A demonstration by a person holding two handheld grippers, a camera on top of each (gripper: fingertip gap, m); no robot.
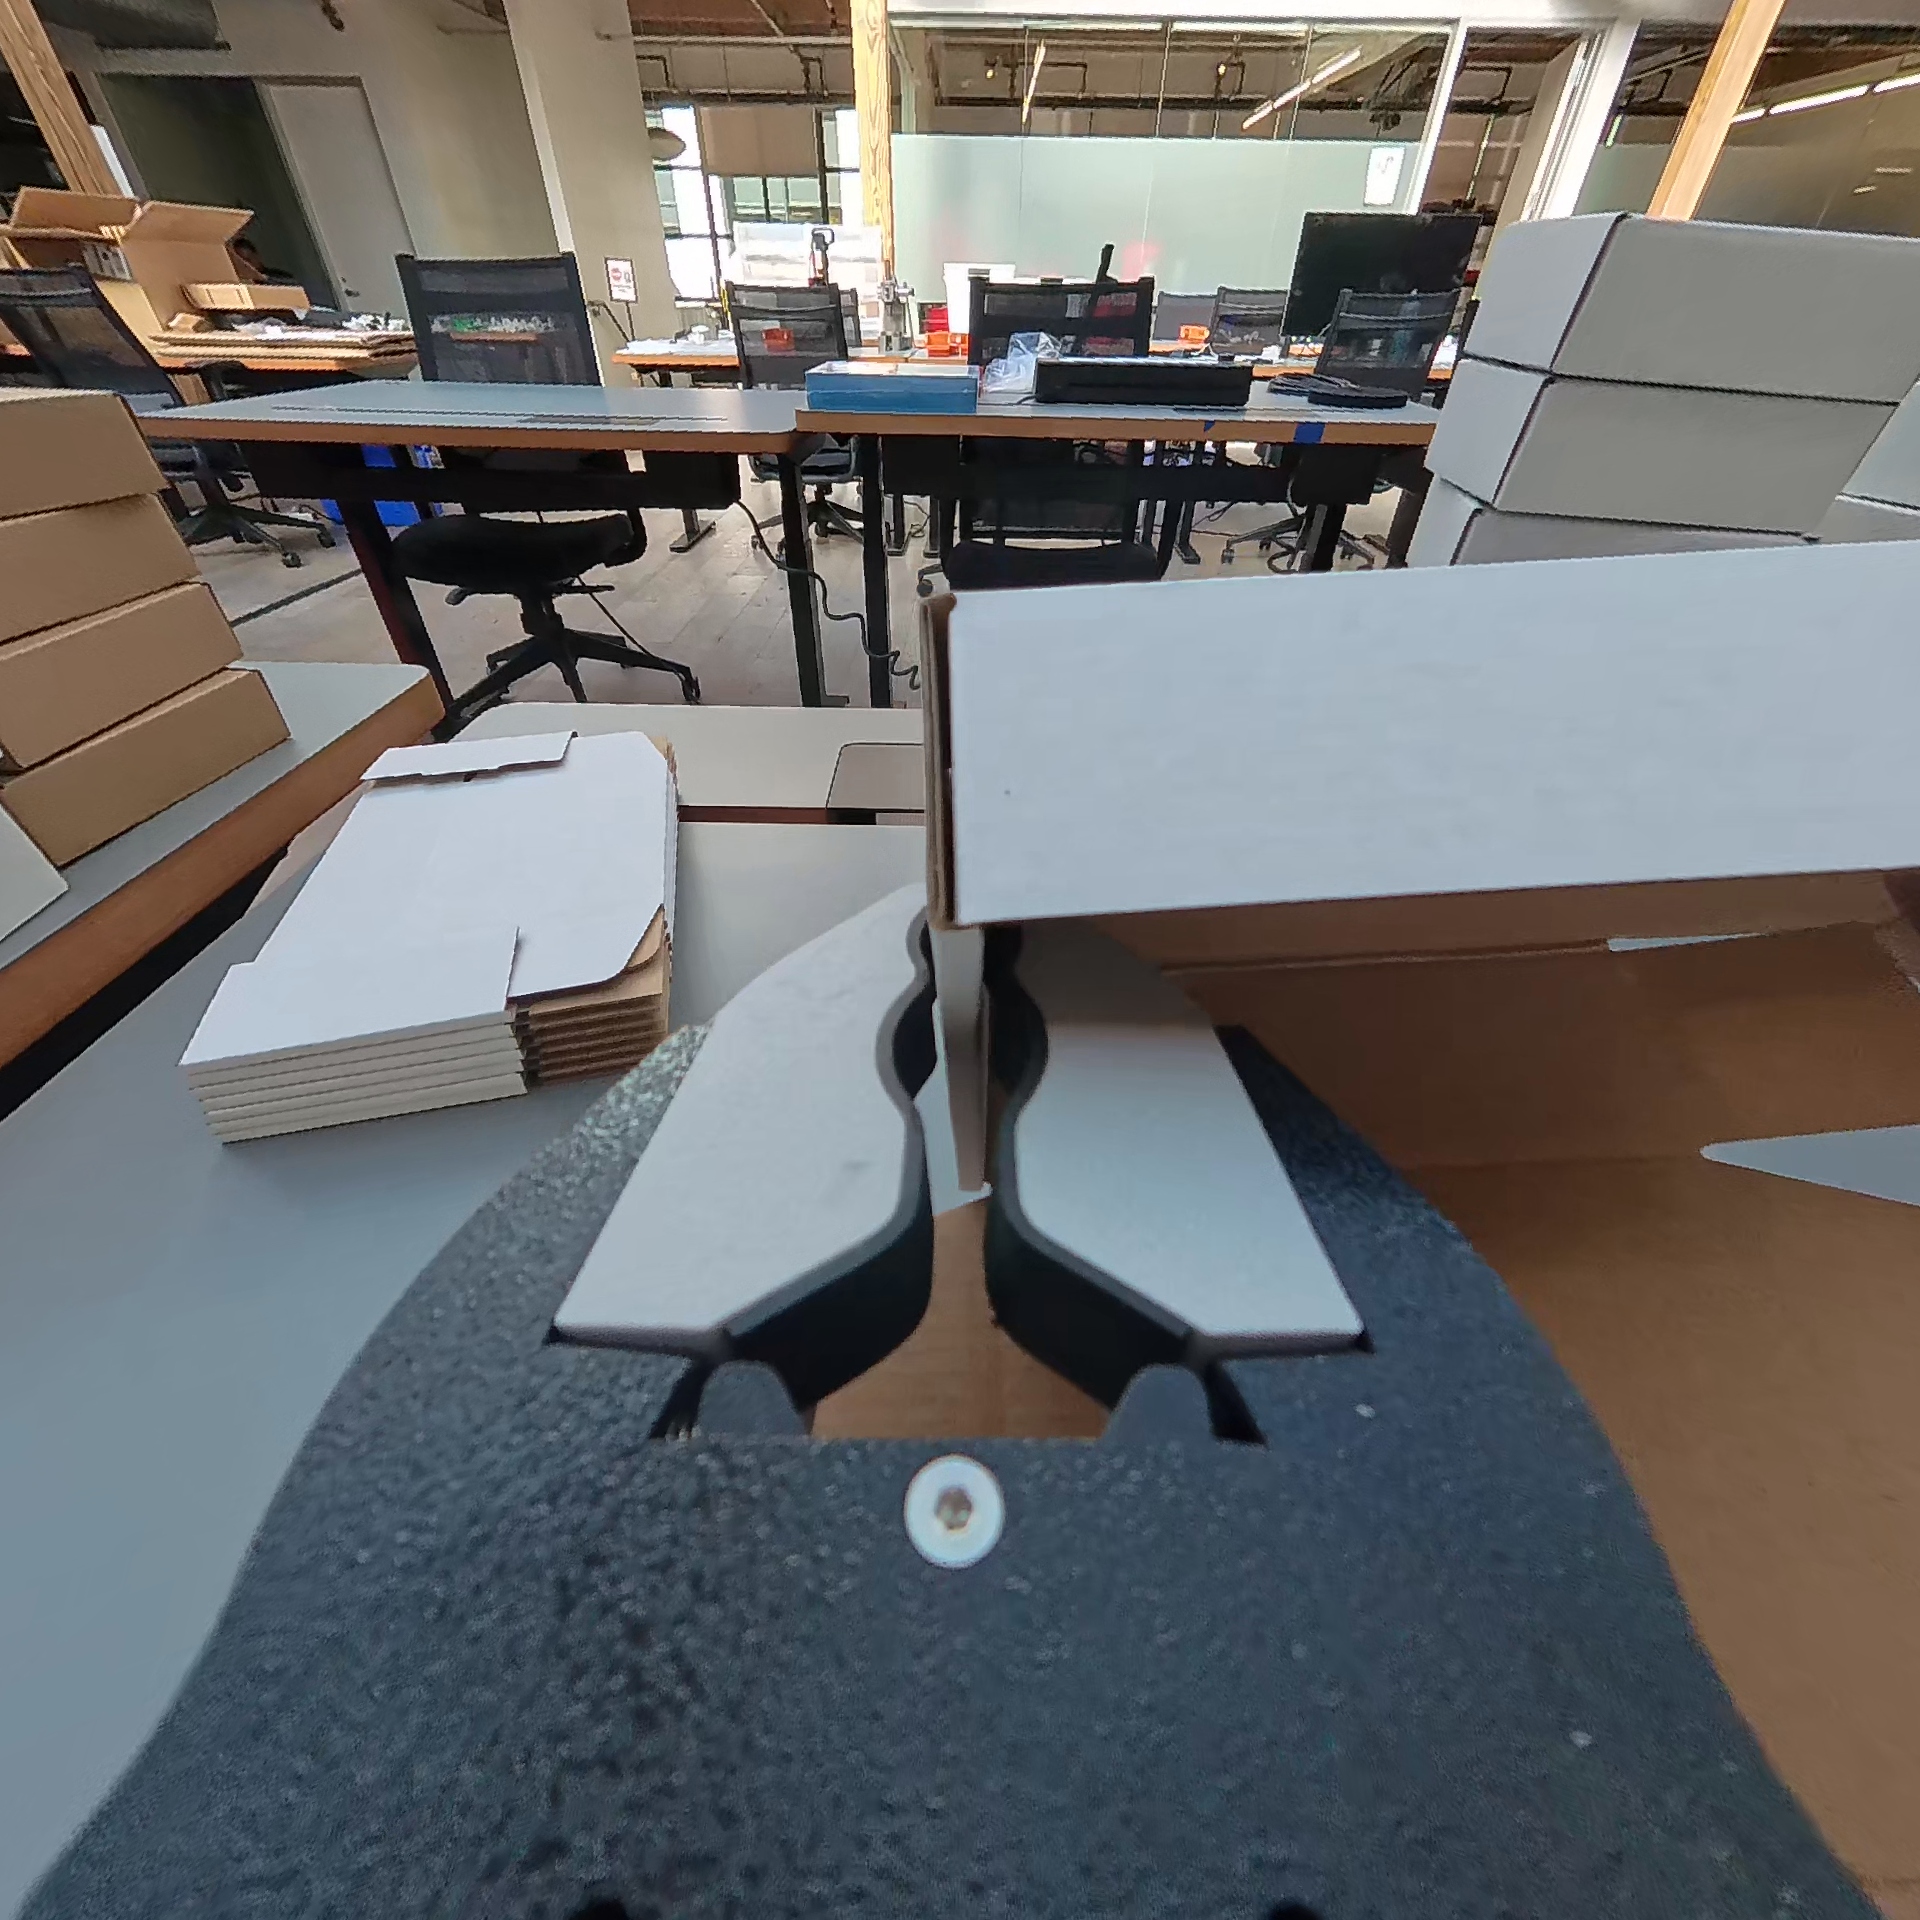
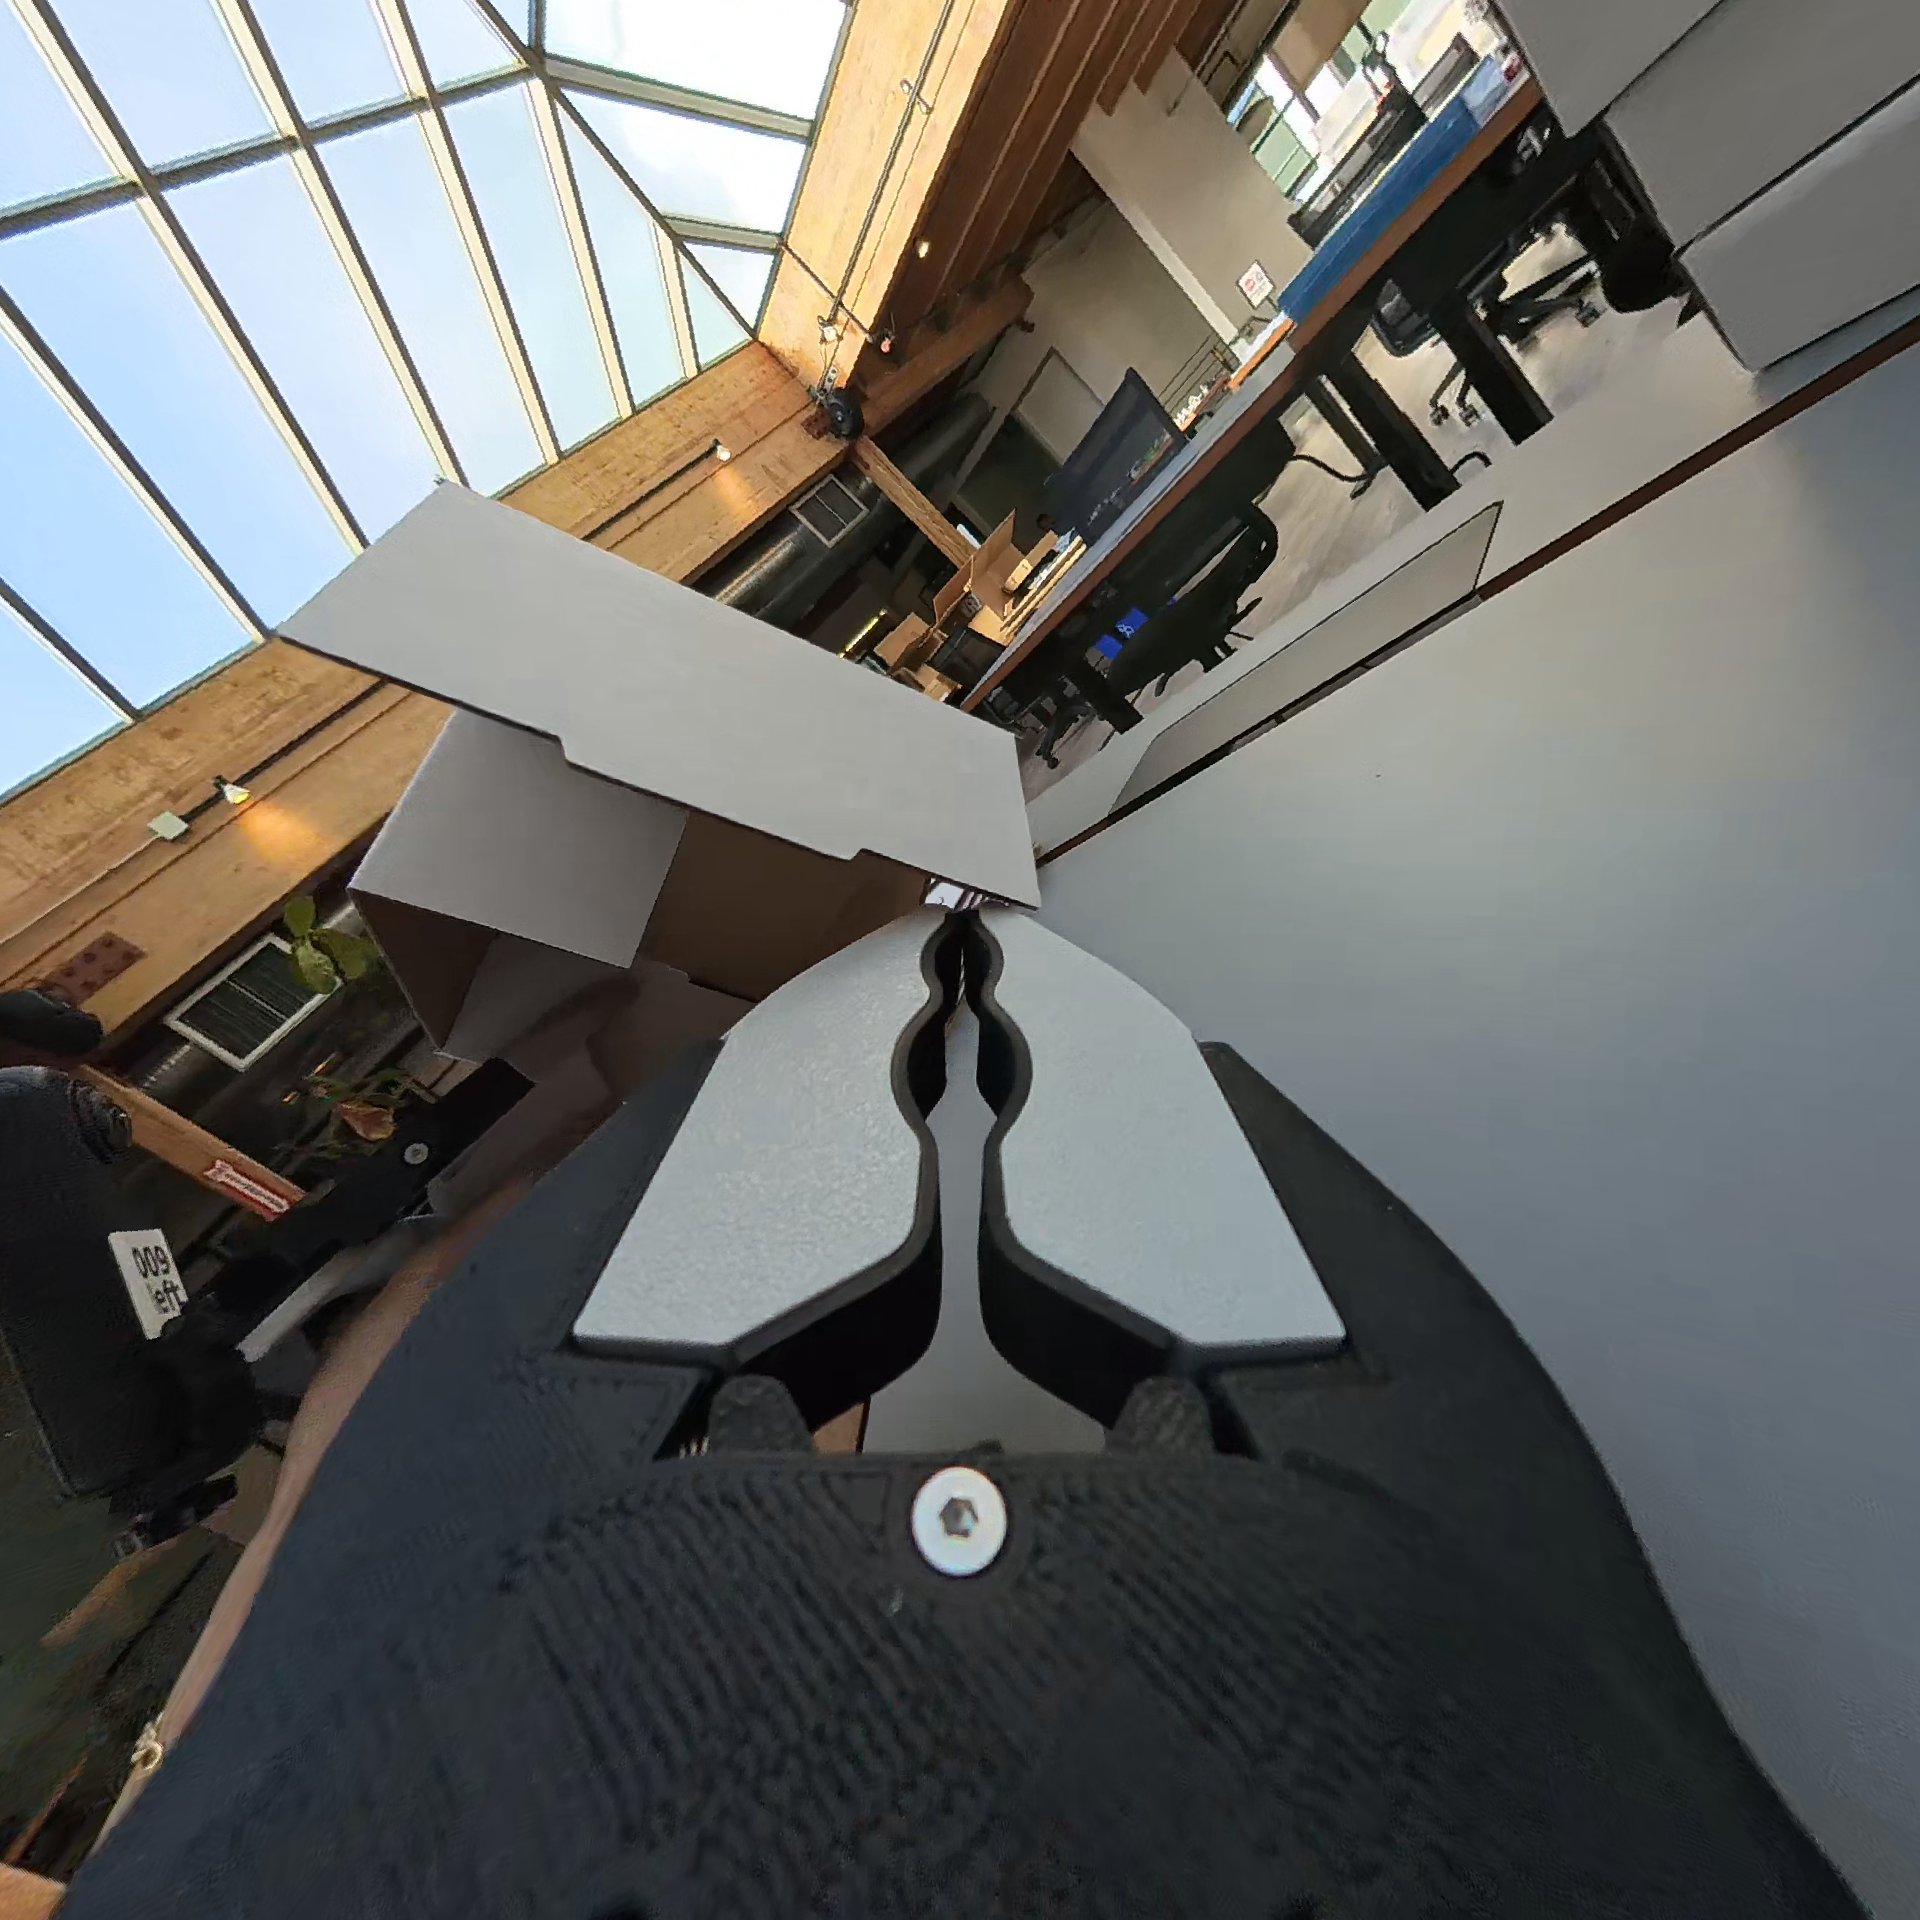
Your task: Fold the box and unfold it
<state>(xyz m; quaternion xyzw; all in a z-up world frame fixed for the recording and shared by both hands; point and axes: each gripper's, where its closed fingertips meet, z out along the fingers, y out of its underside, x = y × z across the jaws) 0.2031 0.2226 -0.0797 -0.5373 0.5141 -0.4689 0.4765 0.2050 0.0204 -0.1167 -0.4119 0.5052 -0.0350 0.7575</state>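
The left gripper (image 1: 961,1023) pinches a narrow white flap of the cardboard box (image 1: 1403,748) between its nearly closed fingers, and the box's white wall stands just above its fingertips, brown inner panels spreading to the right. The right gripper (image 2: 964,935) is clamped on a corner of the box's white panel (image 2: 665,717), which tilts up over the grey worktop (image 2: 1558,935). Left of the box lies a stack of flat box blanks (image 1: 447,935).

I see a matt cardboard box (image 1: 1434,748), white outside and brown inside; my left gripper (image 1: 958,1023) is rough, grainy black plastic.
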